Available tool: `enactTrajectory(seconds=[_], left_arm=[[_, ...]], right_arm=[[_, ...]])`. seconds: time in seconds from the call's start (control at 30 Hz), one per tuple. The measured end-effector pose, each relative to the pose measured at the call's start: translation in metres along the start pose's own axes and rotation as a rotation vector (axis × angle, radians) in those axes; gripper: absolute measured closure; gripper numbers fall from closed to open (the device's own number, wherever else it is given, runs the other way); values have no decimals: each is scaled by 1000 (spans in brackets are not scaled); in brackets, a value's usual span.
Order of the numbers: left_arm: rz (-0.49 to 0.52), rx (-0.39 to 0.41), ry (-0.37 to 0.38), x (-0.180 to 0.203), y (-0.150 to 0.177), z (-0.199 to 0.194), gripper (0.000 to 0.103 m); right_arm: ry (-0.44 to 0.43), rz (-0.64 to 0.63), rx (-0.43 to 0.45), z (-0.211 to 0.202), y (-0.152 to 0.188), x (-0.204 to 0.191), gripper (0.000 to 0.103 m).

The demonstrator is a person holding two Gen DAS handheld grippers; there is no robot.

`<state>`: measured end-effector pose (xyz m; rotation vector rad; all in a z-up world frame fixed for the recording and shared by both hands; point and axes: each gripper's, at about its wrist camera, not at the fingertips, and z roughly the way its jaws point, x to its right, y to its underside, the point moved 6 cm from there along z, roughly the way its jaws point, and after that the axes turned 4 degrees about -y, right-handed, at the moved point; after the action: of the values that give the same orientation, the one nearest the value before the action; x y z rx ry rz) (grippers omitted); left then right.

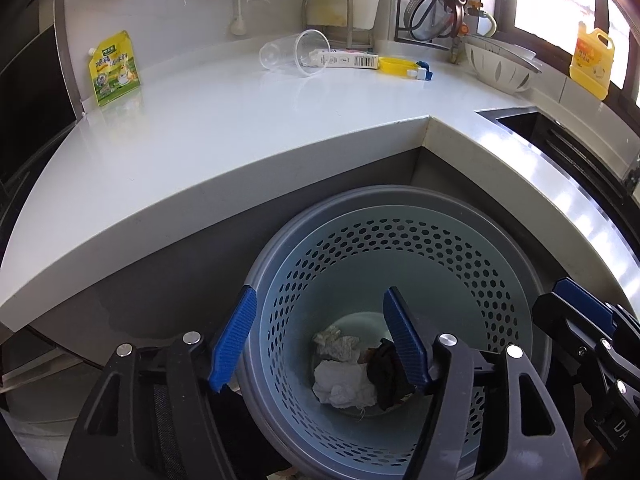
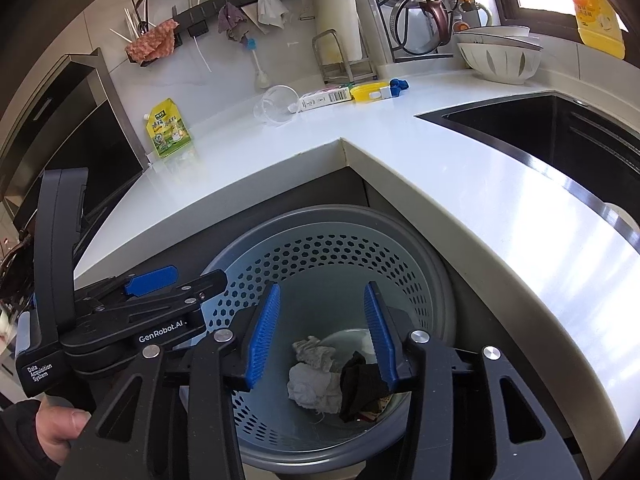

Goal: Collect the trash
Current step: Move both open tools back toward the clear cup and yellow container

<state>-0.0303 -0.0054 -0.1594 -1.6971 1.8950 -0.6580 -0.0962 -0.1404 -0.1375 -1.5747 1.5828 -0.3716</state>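
A blue-grey perforated trash basket [image 1: 460, 256] [image 2: 424, 264] stands on the floor below the counter corner. Crumpled white tissues [image 1: 340, 384] [image 2: 312, 388] and a black rag [image 1: 386, 376] [image 2: 360, 388] lie at its bottom. My left gripper [image 1: 320, 336] is open and empty above the basket mouth. My right gripper [image 2: 322, 332] is open and empty above the basket too; it shows at the right edge of the left wrist view [image 1: 580, 320]. On the counter lie a clear plastic cup [image 1: 296, 54] [image 2: 276, 104], a white carton [image 1: 348, 59] [image 2: 326, 98] and a yellow-green pouch [image 1: 114, 68] [image 2: 168, 128].
White L-shaped counter [image 1: 240, 128] [image 2: 400, 140] with a dark sink [image 2: 540, 136] on the right. A yellow lidded container [image 1: 394, 65] [image 2: 366, 92], bowls [image 1: 500, 68] [image 2: 496, 60], a dish rack [image 2: 416, 8] and a yellow detergent bottle [image 1: 592, 60] stand at the back.
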Motion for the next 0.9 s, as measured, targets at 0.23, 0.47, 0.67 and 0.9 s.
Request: enactTrajectory(seconds=[0.23,0.47,0.67,0.9], left_arm=[[-5,5,7,-2,-1,-1,36],[-23,23,8,-8,-4,-5,32],[-26,40,-2,-12,-7,-6,28],[-23,48,-11,-16,-15,0,28]], right_arm=[[0,7,0,0,1,2,60],[-14,-5,11,-2,1,-2,55],[-43,-6,21,-1,-1,-4,51],[-47,-21,36,0,-11,-5,47]])
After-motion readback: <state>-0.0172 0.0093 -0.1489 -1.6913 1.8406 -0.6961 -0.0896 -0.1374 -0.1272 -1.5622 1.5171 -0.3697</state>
